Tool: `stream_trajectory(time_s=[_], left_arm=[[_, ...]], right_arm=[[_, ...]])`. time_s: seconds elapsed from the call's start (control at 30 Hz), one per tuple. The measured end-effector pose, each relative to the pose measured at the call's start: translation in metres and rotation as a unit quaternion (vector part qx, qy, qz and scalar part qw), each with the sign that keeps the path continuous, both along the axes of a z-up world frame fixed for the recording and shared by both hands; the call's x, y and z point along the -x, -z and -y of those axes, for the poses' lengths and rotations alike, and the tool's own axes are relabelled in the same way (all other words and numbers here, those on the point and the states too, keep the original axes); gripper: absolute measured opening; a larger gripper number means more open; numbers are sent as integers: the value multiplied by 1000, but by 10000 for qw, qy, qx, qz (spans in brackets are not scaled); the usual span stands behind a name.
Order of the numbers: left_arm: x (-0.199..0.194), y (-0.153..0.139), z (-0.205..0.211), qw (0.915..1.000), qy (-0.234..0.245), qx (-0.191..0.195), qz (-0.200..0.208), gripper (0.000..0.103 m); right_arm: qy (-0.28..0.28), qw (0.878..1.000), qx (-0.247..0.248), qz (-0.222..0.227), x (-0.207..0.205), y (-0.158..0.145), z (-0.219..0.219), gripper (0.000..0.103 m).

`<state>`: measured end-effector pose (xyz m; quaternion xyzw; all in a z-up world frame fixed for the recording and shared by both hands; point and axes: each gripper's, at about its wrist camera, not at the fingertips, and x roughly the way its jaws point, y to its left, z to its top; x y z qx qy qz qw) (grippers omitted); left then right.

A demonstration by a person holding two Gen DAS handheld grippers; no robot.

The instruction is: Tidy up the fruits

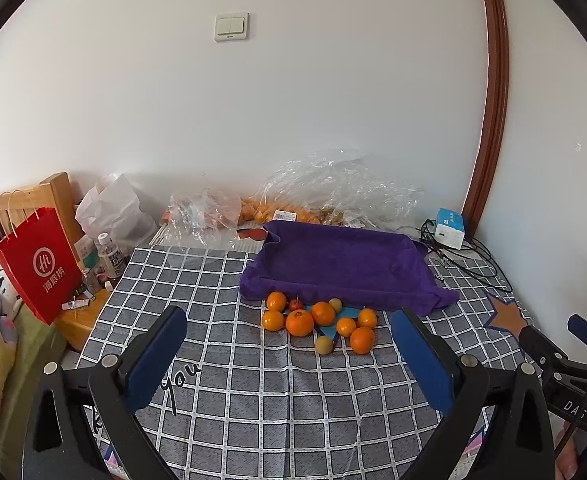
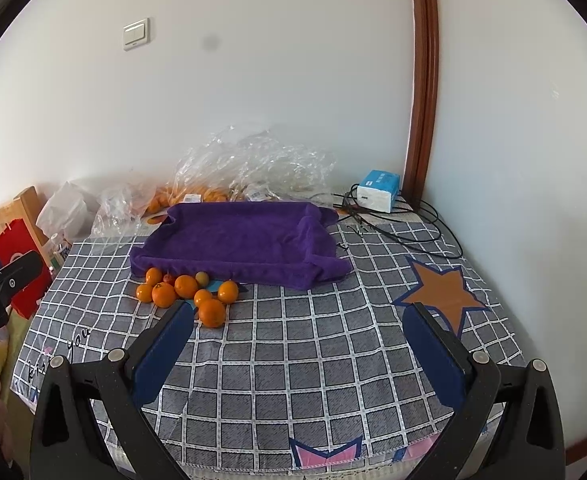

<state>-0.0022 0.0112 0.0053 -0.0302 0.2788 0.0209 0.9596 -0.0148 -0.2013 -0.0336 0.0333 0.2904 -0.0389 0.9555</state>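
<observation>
Several oranges (image 1: 299, 322) lie in a cluster on the checked tablecloth, against the near edge of a purple towel-lined tray (image 1: 345, 264). Among them are a small red fruit (image 1: 295, 304) and two yellow-green fruits (image 1: 324, 345). My left gripper (image 1: 289, 314) hovers open in front of the cluster, nothing between its blue pads. In the right wrist view the oranges (image 2: 212, 313) sit just beyond the left fingertip, and the tray (image 2: 237, 240) lies behind them. My right gripper (image 2: 298, 308) is open and holds nothing, right of the fruit.
Clear plastic bags (image 1: 333, 196) with more oranges lie against the back wall. A blue-white tissue box (image 2: 378, 191) and black cables (image 2: 397, 232) sit at the back right. A red paper bag (image 1: 41, 264) and a bottle (image 1: 111, 256) stand off the table's left edge.
</observation>
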Motion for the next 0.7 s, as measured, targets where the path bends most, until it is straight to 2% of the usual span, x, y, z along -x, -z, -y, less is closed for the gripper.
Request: stream_trajectory(time_s=[0.7], left_arm=[[1,2,-6,10000,-49,32,4,103]], right_arm=[[-46,10000,53,-53,-1,5,-5,103]])
